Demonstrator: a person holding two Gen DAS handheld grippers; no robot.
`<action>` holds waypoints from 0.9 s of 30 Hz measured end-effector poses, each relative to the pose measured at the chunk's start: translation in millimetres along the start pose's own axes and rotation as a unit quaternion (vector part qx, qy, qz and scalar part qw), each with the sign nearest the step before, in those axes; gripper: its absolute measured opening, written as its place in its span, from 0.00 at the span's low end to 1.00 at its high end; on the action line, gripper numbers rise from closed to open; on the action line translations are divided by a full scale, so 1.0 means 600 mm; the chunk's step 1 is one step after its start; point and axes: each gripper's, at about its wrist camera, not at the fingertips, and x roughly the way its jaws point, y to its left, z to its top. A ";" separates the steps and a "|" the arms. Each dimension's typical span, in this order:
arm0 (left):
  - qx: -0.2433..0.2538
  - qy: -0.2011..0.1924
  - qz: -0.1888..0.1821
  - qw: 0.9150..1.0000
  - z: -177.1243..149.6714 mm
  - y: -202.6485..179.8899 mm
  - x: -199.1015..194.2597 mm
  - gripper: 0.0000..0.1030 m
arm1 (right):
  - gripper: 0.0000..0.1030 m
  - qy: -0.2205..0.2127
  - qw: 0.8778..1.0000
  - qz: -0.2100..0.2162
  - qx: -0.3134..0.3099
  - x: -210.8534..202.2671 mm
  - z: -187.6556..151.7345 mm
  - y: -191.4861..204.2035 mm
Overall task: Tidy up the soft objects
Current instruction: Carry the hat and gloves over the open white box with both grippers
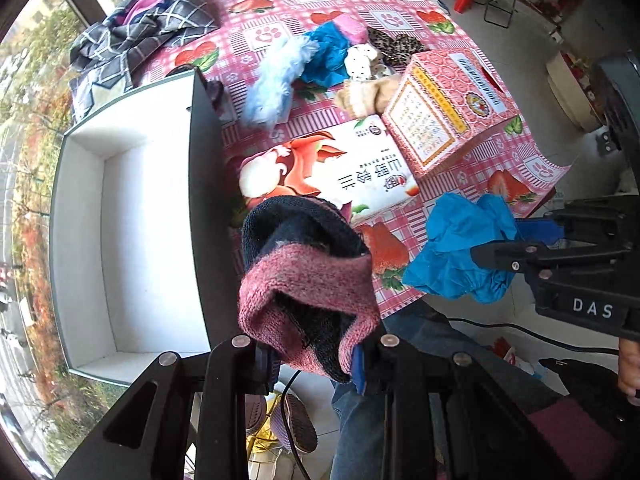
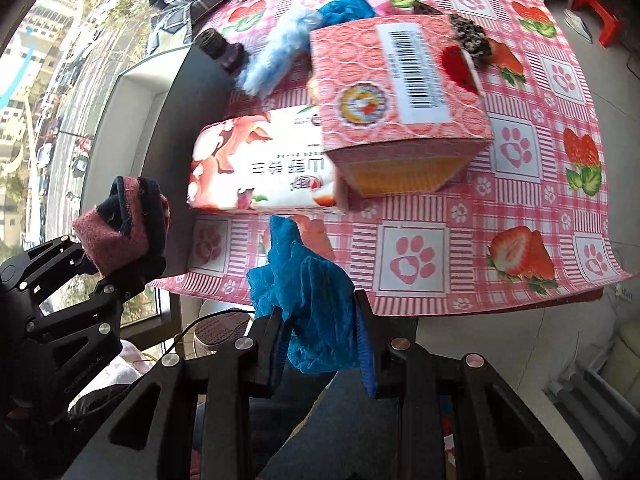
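Note:
My left gripper [image 1: 316, 360] is shut on a pink and navy knitted sock [image 1: 308, 292], held off the table's near edge beside an open grey box with a white inside [image 1: 140, 220]. My right gripper [image 2: 324, 344] is shut on a crumpled blue mesh cloth [image 2: 312, 304], also just off the near edge. In the left wrist view the right gripper [image 1: 500, 256] and its blue cloth [image 1: 460, 248] show at the right. In the right wrist view the left gripper [image 2: 100, 264] and the sock [image 2: 124, 224] show at the left.
On the pink strawberry tablecloth [image 2: 500, 208] lie a white flowered pack [image 1: 332, 172] and a pink carton [image 1: 444, 108]. Behind them sits a pile of soft items: a light blue fluffy piece [image 1: 276, 80], a beige sock [image 1: 368, 96], a leopard cloth [image 1: 396, 46]. A plaid garment [image 1: 140, 36] lies far left.

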 end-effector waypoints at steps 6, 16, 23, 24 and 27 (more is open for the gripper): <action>-0.043 -0.009 0.014 0.999 -0.021 0.042 -0.012 0.29 | 0.30 0.010 0.998 0.004 -0.062 0.009 0.015 0.069; -0.147 -0.038 0.040 0.988 -0.055 0.133 -0.041 0.29 | 0.30 0.011 0.991 0.008 -0.136 0.006 0.047 0.170; -0.226 -0.049 0.067 0.971 -0.075 0.218 -0.047 0.29 | 0.30 0.002 0.986 0.013 -0.167 -0.002 0.065 0.225; -0.234 -0.049 0.072 0.968 -0.078 0.229 -0.045 0.29 | 0.30 0.000 0.986 0.014 -0.169 -0.003 0.068 0.232; -0.252 -0.046 0.085 0.963 -0.083 0.258 -0.038 0.29 | 0.30 -0.007 0.984 0.019 -0.175 -0.007 0.080 0.254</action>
